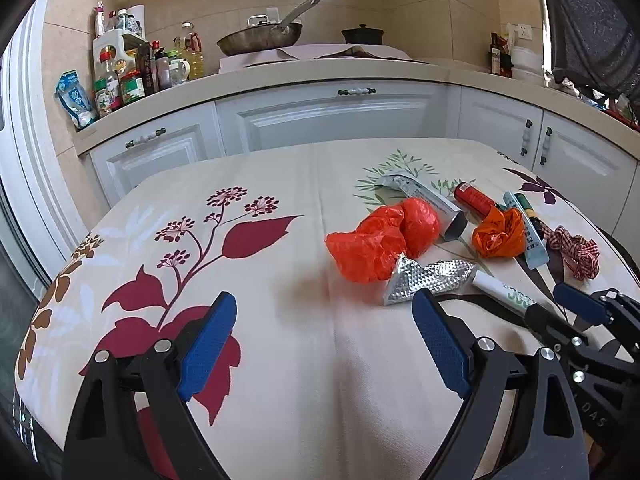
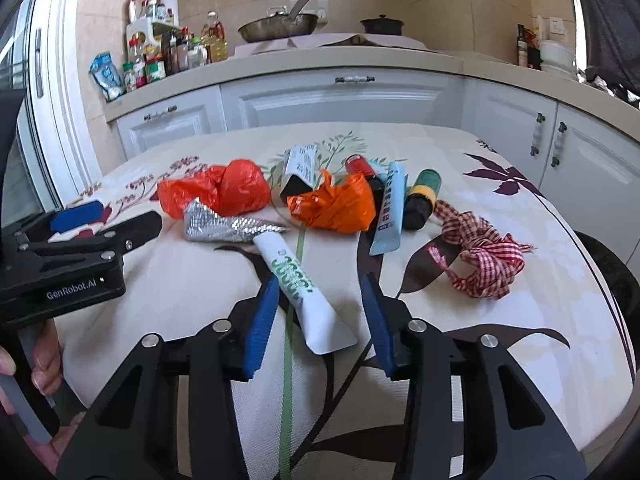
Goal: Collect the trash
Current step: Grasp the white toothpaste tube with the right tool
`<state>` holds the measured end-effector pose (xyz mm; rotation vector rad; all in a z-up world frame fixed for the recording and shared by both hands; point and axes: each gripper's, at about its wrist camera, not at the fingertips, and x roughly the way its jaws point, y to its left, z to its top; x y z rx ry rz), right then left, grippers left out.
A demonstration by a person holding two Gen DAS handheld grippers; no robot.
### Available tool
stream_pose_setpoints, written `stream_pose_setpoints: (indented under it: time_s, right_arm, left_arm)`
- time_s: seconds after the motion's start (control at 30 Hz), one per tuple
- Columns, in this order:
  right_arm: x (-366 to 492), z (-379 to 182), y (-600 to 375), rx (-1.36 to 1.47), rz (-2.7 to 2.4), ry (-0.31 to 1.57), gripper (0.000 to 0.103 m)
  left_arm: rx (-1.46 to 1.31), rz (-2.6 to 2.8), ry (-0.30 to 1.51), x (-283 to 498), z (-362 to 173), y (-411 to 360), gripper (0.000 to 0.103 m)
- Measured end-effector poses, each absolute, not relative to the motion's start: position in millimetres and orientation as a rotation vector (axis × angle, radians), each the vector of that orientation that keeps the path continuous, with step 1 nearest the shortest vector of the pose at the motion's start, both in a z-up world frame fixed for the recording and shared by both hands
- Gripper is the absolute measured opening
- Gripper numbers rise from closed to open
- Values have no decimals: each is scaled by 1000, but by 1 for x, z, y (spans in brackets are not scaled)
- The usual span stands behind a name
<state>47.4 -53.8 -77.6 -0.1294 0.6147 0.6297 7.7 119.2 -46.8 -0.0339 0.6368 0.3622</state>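
Observation:
Trash lies on a floral tablecloth (image 1: 280, 208). A red plastic bag (image 1: 380, 236) (image 2: 224, 190), a crumpled foil wrapper (image 1: 424, 280) (image 2: 228, 224), an orange bag (image 1: 500, 234) (image 2: 336, 204), a white tube with green print (image 2: 304, 292) (image 1: 504, 292), a light blue tube (image 2: 390, 208), a red can (image 1: 474, 196), a dark green bottle (image 2: 420, 196) and a red checked ribbon (image 2: 480, 256) are grouped together. My left gripper (image 1: 324, 308) is open, left of the foil. My right gripper (image 2: 320, 288) is open, its fingers on either side of the white tube's flat end.
White kitchen cabinets (image 1: 328, 116) and a counter with bottles (image 1: 132, 72), a pan (image 1: 260, 38) and a pot (image 1: 362, 34) stand behind the table. A door frame (image 1: 24, 128) is on the left. The table's left half (image 1: 180, 240) holds only cloth.

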Motion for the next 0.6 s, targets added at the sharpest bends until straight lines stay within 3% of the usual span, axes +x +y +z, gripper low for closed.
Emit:
stream_pose_setpoints:
  time_s: [0.13, 0.2, 0.6]
  right_arm:
    - [47, -80, -52, -150, 626, 615, 29]
    - [46, -80, -51, -163, 625, 610, 18]
    - [35, -72, -52, -188, 631, 554, 18]
  left_arm:
    - [-38, 358, 639, 9, -48, 118, 87]
    - [-36, 360, 639, 10, -48, 118, 87]
    - [-27, 341, 635, 13, -46, 107, 87]
